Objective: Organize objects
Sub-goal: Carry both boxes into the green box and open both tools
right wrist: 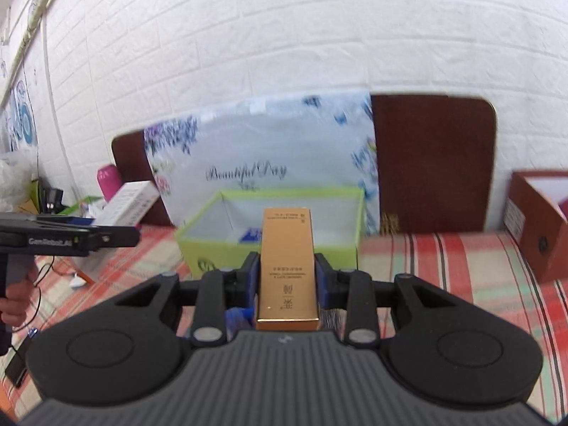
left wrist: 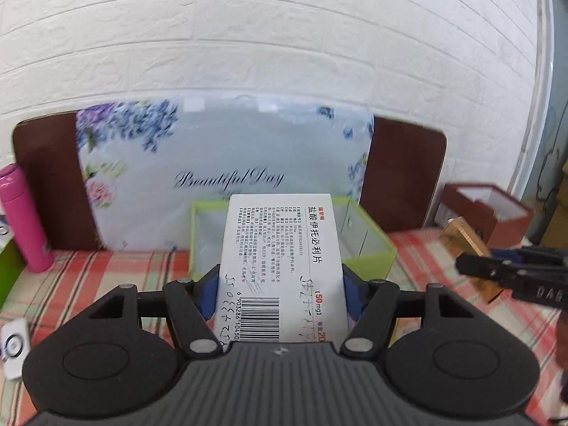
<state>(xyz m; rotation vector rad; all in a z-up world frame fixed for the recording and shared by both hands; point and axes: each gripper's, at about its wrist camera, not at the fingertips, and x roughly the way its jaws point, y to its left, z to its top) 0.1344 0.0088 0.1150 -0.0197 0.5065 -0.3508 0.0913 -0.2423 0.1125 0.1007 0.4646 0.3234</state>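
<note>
White medicine box [left wrist: 280,266] pinched in left claw [left wrist: 280,284]; gold box [right wrist: 287,266] pinched in right claw [right wrist: 287,277]

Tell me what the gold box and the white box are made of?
The gold box looks like thin cardboard with a shiny, metal-look coating: light glints along its edge. The white box looks like plain printed cardboard, smooth and only slightly glossy, with sharp folded edges, small print and a barcode.

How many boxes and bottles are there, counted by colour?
White medicine box, held in the left claw: 1
Gold box, held in the right claw: 1
Green open box: 1
Dark red open box: 1
Pink bottle: 1
Total: 5
</note>
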